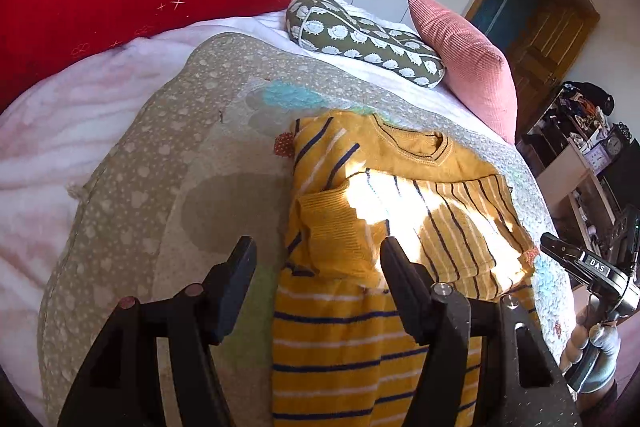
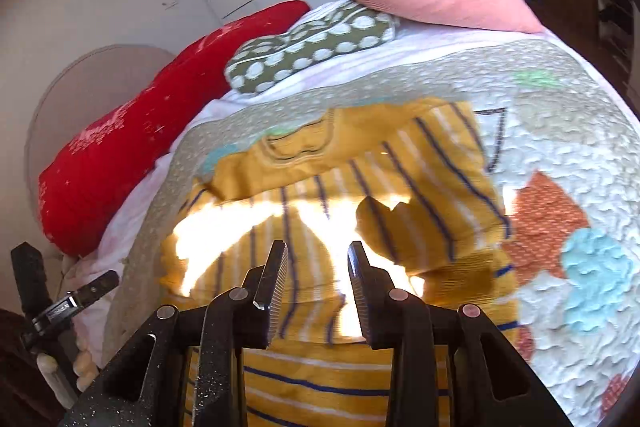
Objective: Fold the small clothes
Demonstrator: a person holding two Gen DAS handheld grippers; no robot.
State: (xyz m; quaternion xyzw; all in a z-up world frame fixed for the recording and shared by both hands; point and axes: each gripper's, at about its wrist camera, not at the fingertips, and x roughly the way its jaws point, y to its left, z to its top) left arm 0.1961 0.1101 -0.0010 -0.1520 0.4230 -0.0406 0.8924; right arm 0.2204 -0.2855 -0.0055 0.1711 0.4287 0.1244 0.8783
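The left gripper (image 1: 318,251) and right gripper (image 2: 318,259) both hover with jaws apart and empty over the yellow striped top (image 1: 400,195), which lies on the quilt (image 1: 160,155) with both sleeves crossed over its chest. The sleeve step looks done; next likely calls for pinching the hem (image 1: 340,367) and folding it toward the collar (image 1: 416,143).

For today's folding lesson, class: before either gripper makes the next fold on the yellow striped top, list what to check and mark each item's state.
1. Left gripper open, nothing between its fingers: ok.
2. Right gripper open, nothing pinched: ok.
3. Yellow striped top lies on the quilt: ok.
4. Sleeves folded in over the body: ok.
5. Neckline at the far end, toward the pink cushion: ok.
6. Fabric flat under the sun glare: cannot tell.
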